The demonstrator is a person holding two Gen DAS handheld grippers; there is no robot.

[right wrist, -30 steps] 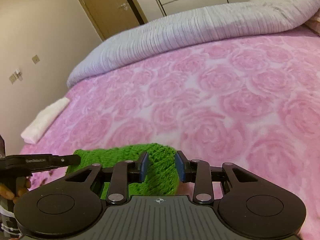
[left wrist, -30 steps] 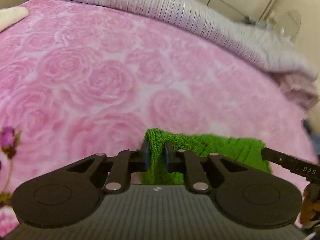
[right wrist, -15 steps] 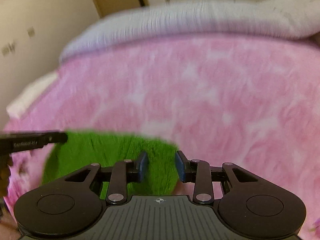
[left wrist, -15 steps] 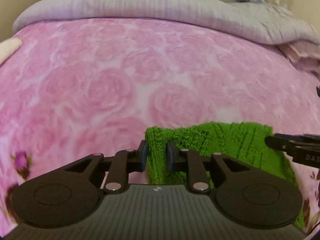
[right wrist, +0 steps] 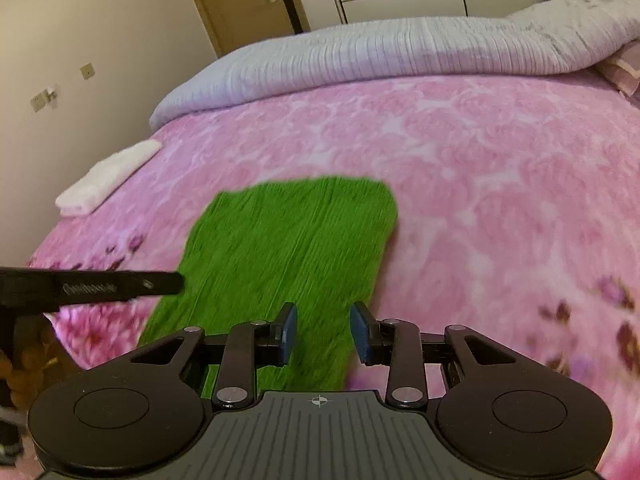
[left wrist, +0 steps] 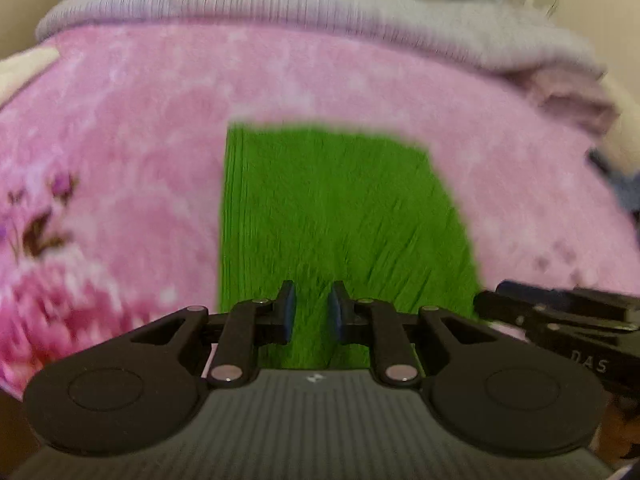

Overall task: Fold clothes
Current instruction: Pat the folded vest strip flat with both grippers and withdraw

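1. Jaws of the left gripper [left wrist: 311, 312] stand at a narrow gap. They are clamped on the near edge of the green knitted garment [left wrist: 332, 208], whose fabric fills the space between the pads.
2. Jaws of the right gripper [right wrist: 323, 334] stand wider. Green knit lies against the left pad, with a sliver of pink showing beside the right one. Whether the pads actually press on the fabric cannot be told.
3. The garment lies on the bed, spread lengthwise away from both grippers over the pink rose-print blanket [left wrist: 120, 120]. Its far end rests flat on the blanket and its near edge rises to the jaws. The left wrist view is blurred, so finer creases cannot be checked.
4. A white folded cloth [right wrist: 106, 176] sits near the left edge of the bed, well apart from the garment. A grey ribbed duvet [right wrist: 360, 52] lies along the far side.
5. Step in hand, as judged: laying the garment out flat by its near edge, ready for a fold.
6. Next move, as judged: lift the near edge evenly with both grippers and carry it over towards the far end.
   - Keep both corners level so the fold lands square.
   - Confirm the right-hand grip first, because a loose corner would sag and skew the fold.
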